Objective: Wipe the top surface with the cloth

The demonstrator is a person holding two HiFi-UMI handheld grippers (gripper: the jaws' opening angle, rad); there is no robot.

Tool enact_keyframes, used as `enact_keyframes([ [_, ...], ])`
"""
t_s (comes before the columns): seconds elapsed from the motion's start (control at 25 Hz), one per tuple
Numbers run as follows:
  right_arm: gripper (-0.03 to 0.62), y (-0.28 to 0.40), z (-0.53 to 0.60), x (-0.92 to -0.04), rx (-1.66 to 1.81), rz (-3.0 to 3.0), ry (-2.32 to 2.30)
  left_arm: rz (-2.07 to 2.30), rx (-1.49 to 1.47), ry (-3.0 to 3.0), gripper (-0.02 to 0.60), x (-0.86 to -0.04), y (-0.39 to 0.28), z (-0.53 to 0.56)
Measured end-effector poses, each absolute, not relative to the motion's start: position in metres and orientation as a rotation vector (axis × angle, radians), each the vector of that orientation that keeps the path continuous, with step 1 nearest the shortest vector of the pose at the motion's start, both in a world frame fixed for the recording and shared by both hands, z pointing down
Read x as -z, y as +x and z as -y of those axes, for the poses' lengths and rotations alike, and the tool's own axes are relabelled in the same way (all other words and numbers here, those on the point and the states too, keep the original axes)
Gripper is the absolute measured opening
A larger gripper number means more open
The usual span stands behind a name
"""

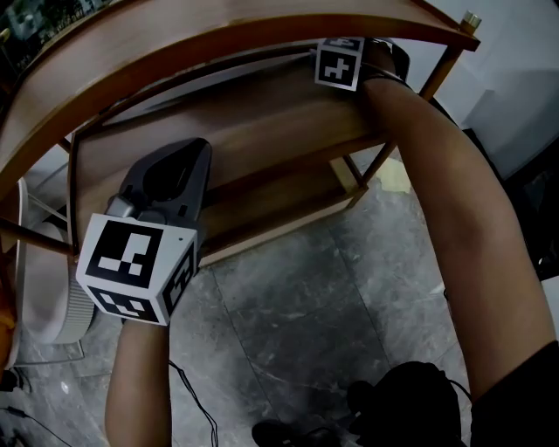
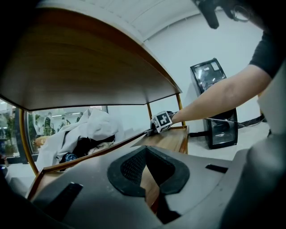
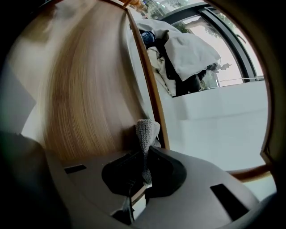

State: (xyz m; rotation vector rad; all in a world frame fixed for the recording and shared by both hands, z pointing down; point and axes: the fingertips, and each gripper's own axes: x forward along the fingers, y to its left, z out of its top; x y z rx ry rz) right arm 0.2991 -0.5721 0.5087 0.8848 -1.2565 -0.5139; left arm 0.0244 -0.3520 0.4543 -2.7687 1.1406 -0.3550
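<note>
A wooden shelf unit has a curved top surface point(image 1: 218, 26) over a middle shelf point(image 1: 262, 122). My right gripper point(image 3: 144, 179) is shut on a grey knitted cloth point(image 3: 146, 133), a tuft of which sticks out past the jaws. It rests on the middle shelf point(image 3: 80, 89) beneath the top board; in the head view only its marker cube point(image 1: 339, 63) shows. My left gripper point(image 1: 179, 166) hangs in front of the shelf unit, shut, with nothing in it. In its own view its jaws point(image 2: 152, 197) point along the shelf point(image 2: 172, 138), and the underside of the top board point(image 2: 80, 67) is overhead.
A lower shelf point(image 1: 288, 209) sits near the grey tiled floor point(image 1: 297, 314). A heap of white and dark clothes point(image 2: 76, 134) lies behind the unit. A black cabinet point(image 2: 214, 103) stands by the wall. A white round object point(image 1: 52, 288) and cables point(image 1: 192, 402) are at the left.
</note>
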Motion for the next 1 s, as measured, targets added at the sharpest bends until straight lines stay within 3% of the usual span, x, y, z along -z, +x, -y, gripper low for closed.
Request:
enact_keyframes([
  [0.16,0.032,0.275,0.57,-0.501,0.583,1.309,0.904,-1.18,0.352,-2.754,0.011,-0.451,0.002,0.349],
  [0.56,0.032,0.111,0.451,-0.508,0.869,1.714,0.591,-1.33,0.347,-2.876,0.011,-0.439,-0.035,0.336],
  [1.0,0.032,0.059,0.223,-0.398,0.47,2.234,0.552,-1.519,0.427,-3.069,0.011,-0.393,-0.058,0.2],
])
